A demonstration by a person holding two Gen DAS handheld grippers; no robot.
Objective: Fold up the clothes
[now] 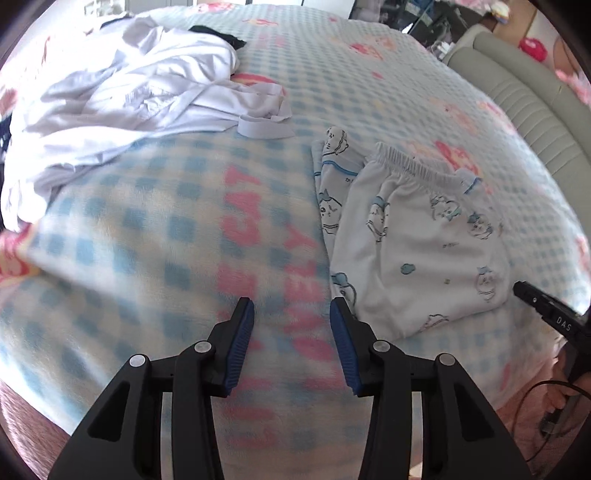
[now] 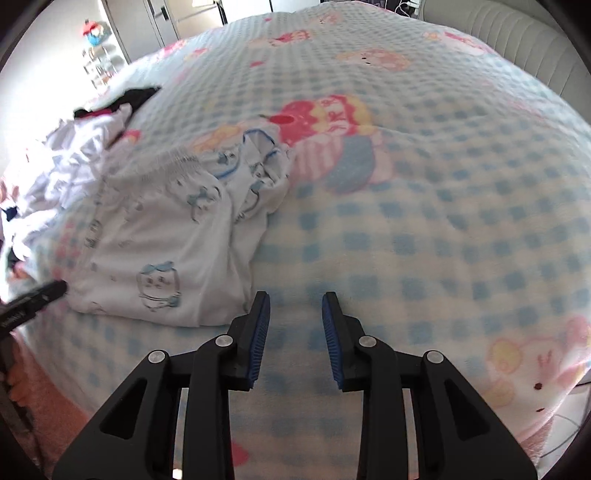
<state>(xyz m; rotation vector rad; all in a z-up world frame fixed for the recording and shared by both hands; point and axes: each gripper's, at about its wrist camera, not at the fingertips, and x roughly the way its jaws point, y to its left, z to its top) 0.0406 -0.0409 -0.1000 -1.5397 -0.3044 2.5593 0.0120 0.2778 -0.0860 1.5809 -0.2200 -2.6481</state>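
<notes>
Above a checked fleece blanket point(image 1: 155, 229) spread over a bed, the left tool point(image 1: 291, 308) hangs with its blue-padded fingers set wide and nothing between them; the right tool point(image 2: 295, 301) hovers likewise, parted and empty. Just ahead and to the right of the left tool, and ahead-left of the right one, lie white printed pyjama trousers point(image 1: 417, 236), doubled over into a rough bundle with the gathered elastic waistband point(image 1: 417, 166) on the far side from both tools. Farther off, ahead-left of the left tool, sits a crumpled heap of white clothes point(image 1: 122, 92), with a dark garment point(image 1: 218, 35) beyond it. The trousers look light, thin and limp; they would likely sag and slide over the plush fleece, so the firmer waistband or a hemmed edge seems the surest place to pinch. Whether the bundle is a finished fold or a loose one awaiting squaring cannot be settled from its lie alone. Motion blur softens much of the blanket, the layers inside the bundle are hidden, and the heap's separate pieces cannot be told apart.
</notes>
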